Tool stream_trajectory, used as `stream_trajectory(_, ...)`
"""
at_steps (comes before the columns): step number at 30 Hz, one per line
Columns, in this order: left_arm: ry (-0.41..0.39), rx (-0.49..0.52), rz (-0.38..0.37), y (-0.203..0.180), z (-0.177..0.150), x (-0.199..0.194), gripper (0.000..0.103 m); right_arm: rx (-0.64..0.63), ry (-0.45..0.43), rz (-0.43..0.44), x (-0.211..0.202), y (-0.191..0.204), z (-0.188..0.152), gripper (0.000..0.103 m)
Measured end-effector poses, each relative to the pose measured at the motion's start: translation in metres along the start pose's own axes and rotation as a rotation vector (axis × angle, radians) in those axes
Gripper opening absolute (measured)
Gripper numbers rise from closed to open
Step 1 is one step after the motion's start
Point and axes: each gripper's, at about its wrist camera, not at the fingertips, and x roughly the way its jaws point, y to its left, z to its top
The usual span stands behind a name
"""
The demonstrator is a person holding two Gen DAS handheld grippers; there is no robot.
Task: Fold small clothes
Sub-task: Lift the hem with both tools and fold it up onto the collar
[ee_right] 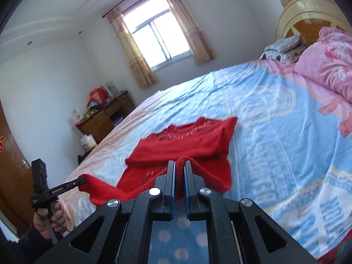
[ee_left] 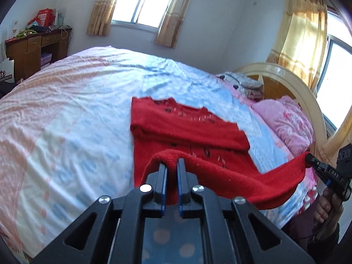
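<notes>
Both grippers pinch the red sweater's (ee_left: 189, 129) hem.
Left gripper (ee_left: 172, 165) and right gripper (ee_right: 180, 167) hold it lifted; sleeves look folded, final fold remains.

Fuzzy knitted red sweater (ee_left: 189, 132), matt cotton bedsheet (ee_left: 77, 110).

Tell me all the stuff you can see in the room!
sweater: one, red, on the bed, near hem lifted
bed sheet: one, blue, pink and white
quilt: one, pink, by the headboard
headboard: one, cream, bed's end
desk: one, brown, cluttered, by the wall
windows: two, tan curtains
left gripper: one, black, jaws pinching the hem
right gripper: one, black, jaws pinching the hem
</notes>
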Motion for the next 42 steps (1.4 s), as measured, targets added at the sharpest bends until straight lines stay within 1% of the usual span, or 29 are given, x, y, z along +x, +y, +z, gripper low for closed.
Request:
stream_trajectory(5, -0.042, -0.019, -0.025, 0.002, 0.029, 0.015, 0.008, -0.013, -0.031, -0.010, 0.015, -0.002, 0.019, 0.006)
stream_trajectory(7, -0.045, -0.016, -0.024, 0.001, 0.038, 0.023, 0.008, -0.025, -0.038, -0.018, 0.024, -0.003, 0.029, 0.006)
stream_trajectory(11, -0.050, -0.044, -0.048, 0.004, 0.064, 0.039, 0.008, -0.035, -0.055, -0.027, 0.043, -0.007, 0.055, 0.006)
stream_trajectory(16, -0.093, -0.014, -0.039, 0.000, 0.095, 0.054, 0.008, -0.046, -0.086, -0.035, 0.067, -0.008, 0.092, 0.006)
stream_trajectory(22, -0.095, -0.019, -0.010, 0.004, 0.122, 0.084, 0.008, -0.067, -0.072, -0.068, 0.110, -0.010, 0.120, 0.006)
stream_trajectory(25, -0.083, -0.023, 0.013, 0.009, 0.130, 0.106, 0.008, -0.061, -0.049, -0.089, 0.136, -0.016, 0.131, 0.006)
stream_trajectory(26, -0.069, -0.022, 0.028, 0.012, 0.132, 0.119, 0.008, -0.053, -0.039, -0.096, 0.146, -0.019, 0.135, 0.006)
stream_trajectory(28, -0.049, -0.032, 0.031, 0.017, 0.134, 0.135, 0.008, -0.038, -0.012, -0.113, 0.167, -0.027, 0.140, 0.006)
stream_trajectory(30, -0.012, -0.047, 0.046, 0.024, 0.134, 0.156, 0.008, -0.013, 0.032, -0.130, 0.192, -0.039, 0.140, 0.006)
stream_trajectory(32, 0.033, -0.066, 0.053, 0.031, 0.132, 0.179, 0.008, 0.029, 0.082, -0.146, 0.218, -0.054, 0.137, 0.006)
stream_trajectory(36, 0.097, -0.070, 0.105, 0.040, 0.125, 0.214, 0.008, 0.090, 0.169, -0.182, 0.259, -0.078, 0.124, 0.006)
stream_trajectory(38, 0.119, -0.075, 0.113, 0.044, 0.122, 0.226, 0.008, 0.090, 0.201, -0.209, 0.274, -0.085, 0.119, 0.006)
stream_trajectory(41, 0.136, -0.068, 0.138, 0.047, 0.122, 0.239, 0.008, 0.086, 0.221, -0.239, 0.291, -0.092, 0.116, 0.006)
stream_trajectory(42, 0.137, -0.072, 0.139, 0.049, 0.123, 0.243, 0.011, 0.087, 0.223, -0.248, 0.295, -0.095, 0.115, 0.006)
